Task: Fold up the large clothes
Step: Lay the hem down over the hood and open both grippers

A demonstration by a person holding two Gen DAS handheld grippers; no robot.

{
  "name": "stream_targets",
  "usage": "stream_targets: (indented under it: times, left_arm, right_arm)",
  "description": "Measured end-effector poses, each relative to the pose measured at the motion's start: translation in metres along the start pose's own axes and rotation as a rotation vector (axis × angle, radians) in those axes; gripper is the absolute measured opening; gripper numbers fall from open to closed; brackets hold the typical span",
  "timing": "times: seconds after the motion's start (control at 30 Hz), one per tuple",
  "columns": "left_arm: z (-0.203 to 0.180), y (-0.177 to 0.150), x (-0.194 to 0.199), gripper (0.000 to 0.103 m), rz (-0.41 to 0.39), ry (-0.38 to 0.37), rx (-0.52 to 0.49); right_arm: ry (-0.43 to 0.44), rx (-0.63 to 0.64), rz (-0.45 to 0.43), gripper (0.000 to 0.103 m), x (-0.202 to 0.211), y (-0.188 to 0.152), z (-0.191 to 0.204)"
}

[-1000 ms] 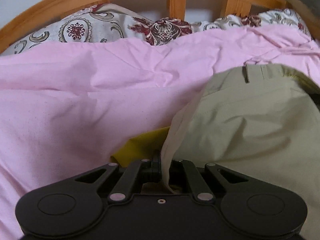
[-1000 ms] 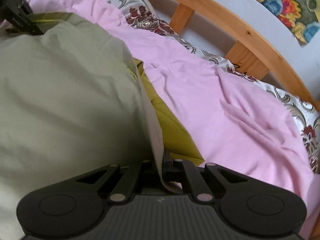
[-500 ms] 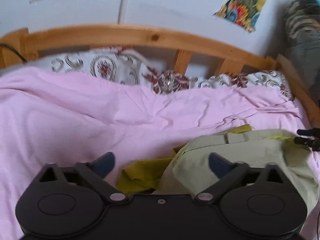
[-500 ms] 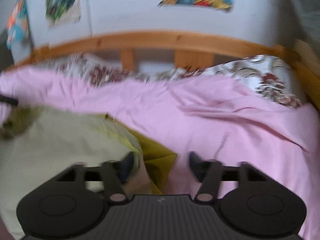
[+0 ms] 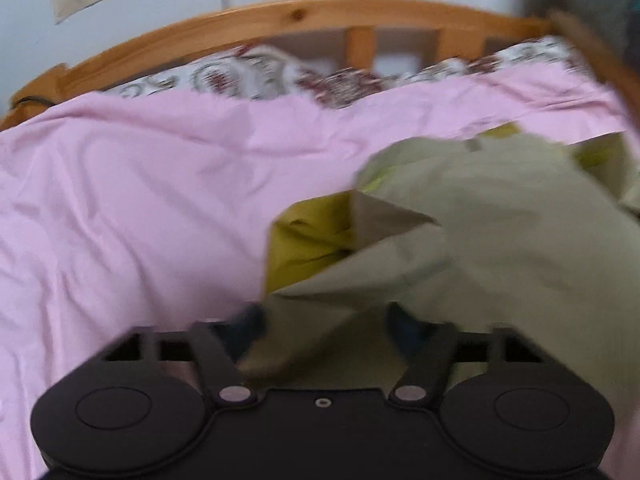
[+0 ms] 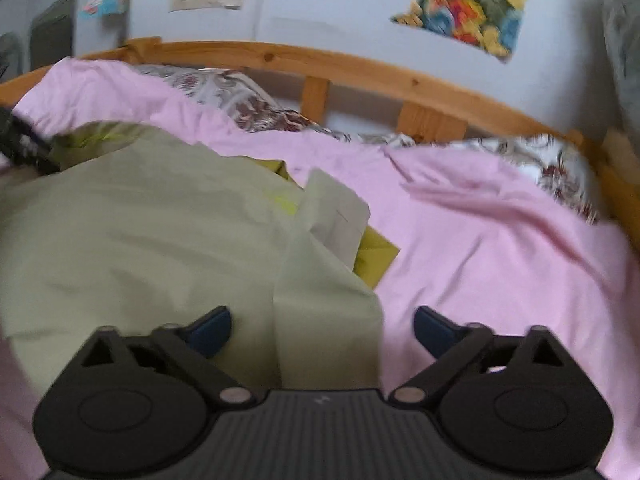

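A pale khaki garment [image 5: 500, 220] with a mustard-yellow lining [image 5: 304, 240] lies folded over on the pink sheet [image 5: 120, 200]. My left gripper [image 5: 326, 320] hovers at its near left corner. Its jaws are closing, and a loose flap of the khaki cloth lies between the blue pads without being pinched. In the right wrist view the same garment [image 6: 140, 220] fills the left half, with the lining [image 6: 376, 252] peeking out at its right edge. My right gripper [image 6: 322, 328] stands open wide over the garment's right fold edge and presses on nothing.
A curved wooden headboard [image 5: 304, 16] with slats runs across the back, and patterned pillows [image 5: 248, 76] lean against it. A wooden side rail [image 5: 600, 64] borders the right. Posters [image 6: 468, 12] hang on the wall. Something dark [image 6: 16, 140] shows at the far left beside the garment.
Both grippers were shut on the garment's edge and have let go, opened and drawn back and up. The left jaws have since narrowed from their widest. The released cloth has dropped into loose folds.
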State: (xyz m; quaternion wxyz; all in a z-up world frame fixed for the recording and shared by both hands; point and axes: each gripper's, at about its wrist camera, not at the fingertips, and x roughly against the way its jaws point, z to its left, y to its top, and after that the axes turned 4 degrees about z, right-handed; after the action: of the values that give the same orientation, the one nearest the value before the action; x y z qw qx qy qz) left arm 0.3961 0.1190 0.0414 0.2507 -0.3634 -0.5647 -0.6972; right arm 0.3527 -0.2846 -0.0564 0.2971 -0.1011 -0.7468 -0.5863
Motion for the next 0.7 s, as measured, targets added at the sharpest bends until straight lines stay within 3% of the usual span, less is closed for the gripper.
stream_targets:
  times: [0.07, 0.1, 0.13, 0.17, 0.37, 0.53, 0.7]
  left_arm:
    - [0.006, 0.001, -0.005, 0.014, -0.002, 0.038, 0.033]
    - [0.011, 0.002, -0.004, 0.01, -0.009, 0.037, 0.062]
    - [0.017, 0.003, -0.002, 0.001, -0.024, 0.028, 0.095]
    - [0.022, 0.003, 0.001, 0.0, -0.05, 0.029, 0.125]
    - [0.046, 0.001, 0.016, 0.0, -0.185, 0.149, 0.269]
    - [0.041, 0.002, -0.025, 0.0, -0.092, 0.172, 0.271]
    - [0.027, -0.005, -0.049, 0.002, -0.064, 0.191, 0.196]
  right_arm:
    - [-0.006, -0.107, 0.011, 0.052, -0.011, 0.005, -0.01]
    - [-0.005, -0.152, 0.01, 0.042, -0.012, 0.005, -0.015]
    - [-0.003, -0.194, 0.007, 0.018, -0.012, 0.006, -0.021]
    - [-0.002, -0.229, -0.002, 0.007, -0.012, 0.006, -0.027]
    - [-0.103, -0.233, -0.105, 0.005, -0.003, 0.007, -0.042]
    - [-0.162, -0.22, -0.01, 0.005, -0.041, 0.003, -0.033]
    - [-0.169, -0.239, 0.051, 0.005, -0.066, -0.009, -0.027]
